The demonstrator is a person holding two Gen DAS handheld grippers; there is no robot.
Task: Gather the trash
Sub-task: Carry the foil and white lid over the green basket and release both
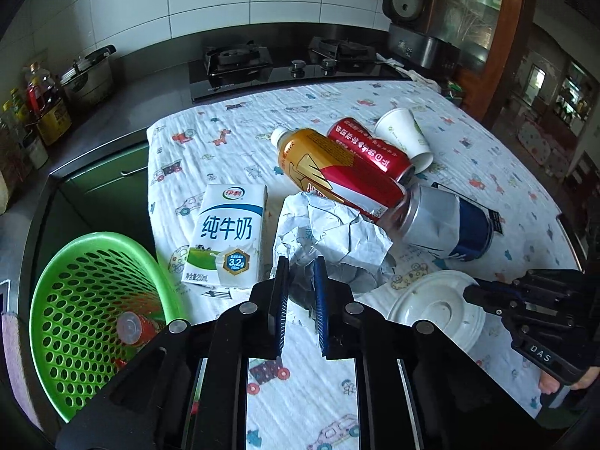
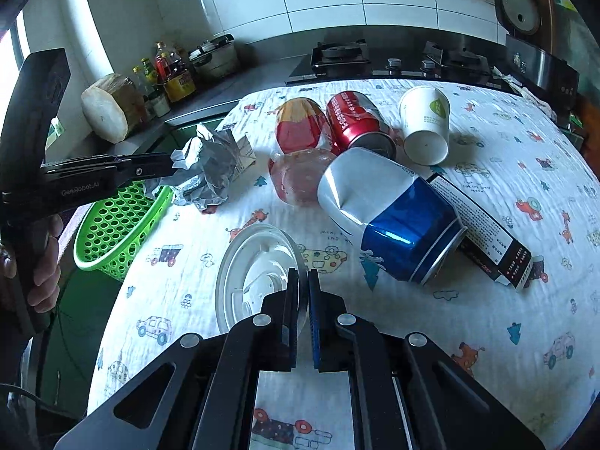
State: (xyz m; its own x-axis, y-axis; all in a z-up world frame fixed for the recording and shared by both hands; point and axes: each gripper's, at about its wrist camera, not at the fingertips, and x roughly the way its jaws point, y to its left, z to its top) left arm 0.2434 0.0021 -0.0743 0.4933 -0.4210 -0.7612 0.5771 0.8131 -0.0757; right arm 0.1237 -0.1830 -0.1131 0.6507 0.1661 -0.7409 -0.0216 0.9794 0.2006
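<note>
My left gripper point(image 1: 302, 267) is shut on a crumpled grey-white paper wad point(image 1: 333, 232), which the right wrist view shows lifted off the cloth point(image 2: 210, 172) beside the green basket point(image 2: 120, 225). My right gripper point(image 2: 303, 276) is shut on the rim of a white plastic lid point(image 2: 255, 273). On the cloth lie a milk carton point(image 1: 228, 232), an orange bottle point(image 1: 330, 165), a red can point(image 1: 371, 150), a paper cup point(image 1: 403, 135) and a dented blue-silver can point(image 1: 446, 225).
The green basket point(image 1: 93, 318) sits off the table's left edge with a red capped item point(image 1: 131, 328) inside. A black-and-white box point(image 2: 483, 232) lies under the blue can. A stove point(image 1: 281, 63), pots and bottles line the counter behind.
</note>
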